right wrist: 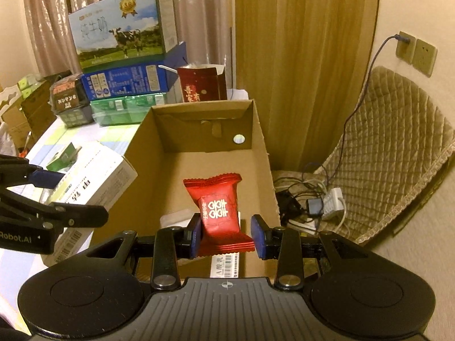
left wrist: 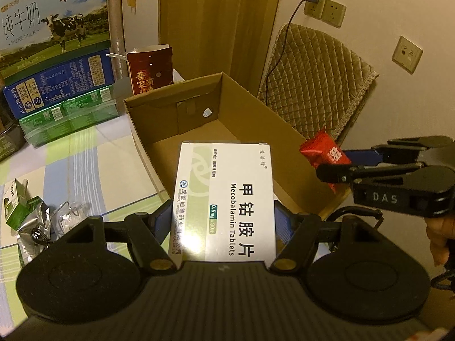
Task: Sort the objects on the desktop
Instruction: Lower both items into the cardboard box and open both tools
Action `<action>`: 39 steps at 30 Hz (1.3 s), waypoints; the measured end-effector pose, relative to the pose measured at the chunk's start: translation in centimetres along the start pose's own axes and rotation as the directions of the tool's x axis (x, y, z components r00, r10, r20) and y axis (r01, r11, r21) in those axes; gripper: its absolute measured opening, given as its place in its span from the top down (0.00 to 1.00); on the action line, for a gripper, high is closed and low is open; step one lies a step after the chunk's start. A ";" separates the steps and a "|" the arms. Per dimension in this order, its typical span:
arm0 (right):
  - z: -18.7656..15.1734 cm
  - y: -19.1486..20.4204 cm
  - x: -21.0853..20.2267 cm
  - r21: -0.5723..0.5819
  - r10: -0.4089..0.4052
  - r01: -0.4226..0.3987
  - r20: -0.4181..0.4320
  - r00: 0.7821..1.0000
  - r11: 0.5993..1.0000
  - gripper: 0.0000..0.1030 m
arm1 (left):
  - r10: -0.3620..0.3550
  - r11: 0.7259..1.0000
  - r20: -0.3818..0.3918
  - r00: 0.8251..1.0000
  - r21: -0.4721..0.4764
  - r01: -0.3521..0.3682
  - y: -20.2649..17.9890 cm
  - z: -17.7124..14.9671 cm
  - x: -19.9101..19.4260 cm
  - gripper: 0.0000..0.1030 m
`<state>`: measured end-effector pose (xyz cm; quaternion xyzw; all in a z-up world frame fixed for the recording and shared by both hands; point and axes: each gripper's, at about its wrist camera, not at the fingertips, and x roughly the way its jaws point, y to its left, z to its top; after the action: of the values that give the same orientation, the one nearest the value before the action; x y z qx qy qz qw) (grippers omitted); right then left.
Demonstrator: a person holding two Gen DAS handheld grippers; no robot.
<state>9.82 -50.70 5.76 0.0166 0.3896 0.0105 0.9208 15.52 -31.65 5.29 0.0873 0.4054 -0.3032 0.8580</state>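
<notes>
My left gripper (left wrist: 223, 221) is shut on a white Mecobalamin tablet box (left wrist: 224, 199), holding it by its long sides above the near end of an open cardboard box (left wrist: 170, 92). My right gripper (right wrist: 227, 236) is shut on a red candy packet (right wrist: 220, 213), which hangs over the inside of the cardboard box (right wrist: 199, 103). In the left wrist view the right gripper (left wrist: 335, 162) and candy packet (left wrist: 318, 147) sit above the box's right wall. From the right wrist, the left gripper (right wrist: 71, 196) and tablet box (right wrist: 93, 176) are at the box's left wall.
Stacked milk cartons (right wrist: 122, 34) and a red paper bag (right wrist: 199, 85) stand behind the cardboard box. A small green carton (left wrist: 17, 207) and foil packets (left wrist: 39, 227) lie on the tablecloth at left. A quilted chair (right wrist: 398, 156) and a power strip with cables (right wrist: 315, 207) are to the right.
</notes>
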 end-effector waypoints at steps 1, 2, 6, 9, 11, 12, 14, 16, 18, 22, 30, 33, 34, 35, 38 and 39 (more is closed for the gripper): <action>0.0 -0.1 0.2 0.000 -0.001 0.001 -0.002 1.000 1.000 0.67 | -0.002 1.000 0.000 1.000 -0.006 0.002 0.1 0.1 0.2 0.35; 0.1 -0.2 0.4 0.000 -0.002 0.002 -0.004 1.000 1.000 0.67 | -0.003 1.000 -0.001 1.000 -0.011 0.003 0.2 0.3 0.4 0.35; 0.3 -0.7 1.0 0.007 -0.002 0.002 -0.006 1.000 1.000 0.67 | -0.016 0.999 -0.003 1.000 -0.033 0.016 0.5 0.8 1.4 0.35; 0.3 -0.9 1.4 0.009 -0.002 0.002 -0.008 1.000 1.000 0.67 | -0.042 0.998 -0.004 0.999 -0.050 0.042 0.5 1.1 2.0 0.35; 0.3 -1.0 1.6 0.008 -0.003 0.003 -0.012 1.000 1.000 0.67 | -0.047 0.998 -0.002 0.999 -0.052 0.047 0.4 1.3 2.4 0.35; 0.4 -1.1 1.7 0.009 -0.005 0.005 -0.014 1.000 1.000 0.67 | -0.052 0.997 -0.001 0.999 -0.058 0.052 0.4 1.4 2.7 0.35; 0.3 -1.3 1.9 0.012 -0.007 0.007 -0.016 1.000 1.000 0.67 | -0.066 0.995 0.001 0.998 -0.073 0.066 0.3 1.6 3.2 0.35; 0.3 -1.5 2.0 0.016 -0.009 0.009 -0.018 1.000 1.000 0.67 | -0.076 0.993 0.009 0.997 -0.096 0.076 0.5 1.6 3.6 0.34; 0.2 -1.6 2.0 0.017 -0.010 0.010 -0.019 1.000 1.000 0.67 | -0.072 0.992 0.013 0.997 -0.099 0.073 0.6 1.4 3.7 0.33; 0.0 -1.6 2.1 0.015 -0.004 0.005 -0.023 1.000 1.000 0.67 | -0.063 0.994 0.012 0.998 -0.094 0.064 1.1 0.9 3.5 0.33; 0.3 -0.5 2.4 0.005 0.022 -0.022 -0.016 1.000 1.000 0.67 | -0.033 0.995 0.020 0.999 -0.096 0.035 2.3 0.4 2.5 0.33; 0.5 -0.4 2.6 0.027 0.067 -0.067 0.004 0.998 0.997 0.51 | -0.025 0.995 0.020 0.999 -0.098 0.027 2.8 0.1 2.3 0.33; 0.5 -0.4 2.6 0.040 0.066 -0.066 0.006 0.998 0.997 0.42 | -0.023 0.995 0.020 1.000 -0.099 0.025 2.9 0.0 2.2 0.33; 0.5 -0.4 2.5 0.043 0.066 -0.066 0.010 0.998 0.997 0.36 | -0.021 0.995 0.021 1.000 -0.101 0.023 3.0 -0.2 2.1 0.33; 0.3 -0.2 2.3 0.031 0.062 -0.062 0.005 0.998 0.998 0.36 | -0.013 0.994 0.023 1.000 -0.108 0.015 3.5 -0.7 1.7 0.33; 0.1 -0.2 2.1 0.031 0.058 -0.058 0.002 0.998 0.998 0.36 | -0.012 0.994 0.025 1.000 -0.110 0.015 3.7 -0.9 1.5 0.33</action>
<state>11.42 -50.80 4.33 0.0423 0.3884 0.0312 0.9200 17.88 -29.08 3.22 0.0334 0.4118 -0.2870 0.8643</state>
